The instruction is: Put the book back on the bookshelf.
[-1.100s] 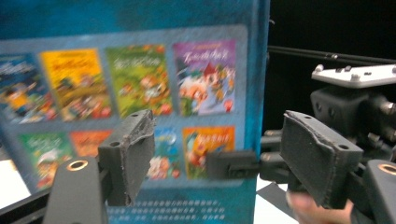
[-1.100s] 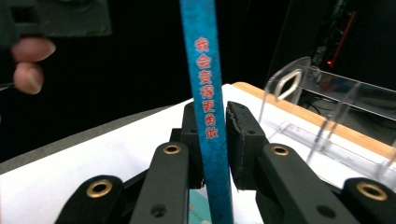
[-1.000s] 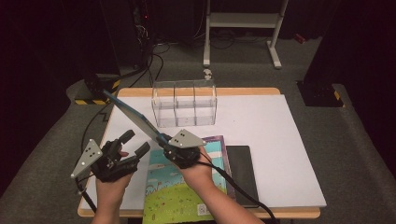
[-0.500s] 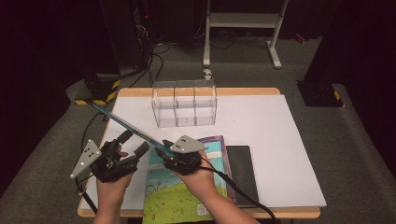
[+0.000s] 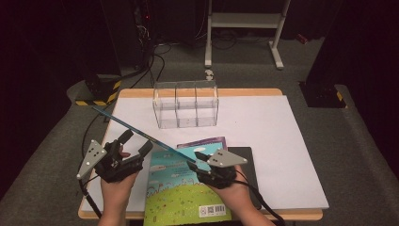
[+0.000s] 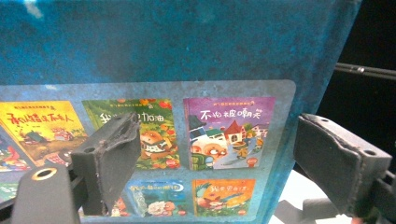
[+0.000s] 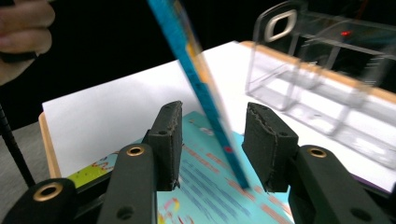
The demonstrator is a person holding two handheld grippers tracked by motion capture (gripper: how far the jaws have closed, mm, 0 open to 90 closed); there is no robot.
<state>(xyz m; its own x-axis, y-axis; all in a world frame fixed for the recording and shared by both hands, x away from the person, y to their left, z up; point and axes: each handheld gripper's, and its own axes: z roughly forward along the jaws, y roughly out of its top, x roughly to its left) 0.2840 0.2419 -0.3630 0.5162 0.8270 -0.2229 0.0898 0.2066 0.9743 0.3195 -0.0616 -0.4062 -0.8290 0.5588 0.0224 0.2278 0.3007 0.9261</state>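
Now a thin blue book [image 5: 136,132] stands up on edge, slanting from the bench's [image 5: 291,155] near middle up toward the far left, seen as a narrow blue line in the high view. Its lower end sits between the jaws of the right gripper [image 5: 200,159]; in the right gripper view the book's edge [image 7: 205,98] runs through the gap between the two black pads, which stand a little apart from it on both sides — released rather than clenched, as far as that view shows. The left gripper [image 5: 136,143] sits just left of the book with its jaws spread wide and grasping nothing; its own view looks straight onto the book's back cover [image 6: 196,70] — a grid of small picture-book covers. Under the right hand [image 5: 235,193] lies an opened picture book [image 5: 181,193] with a green and light-blue page, a black pad-like item [image 5: 247,157] beside it. A clear three-compartment box [image 5: 187,104] stands farther back on the white bench top.
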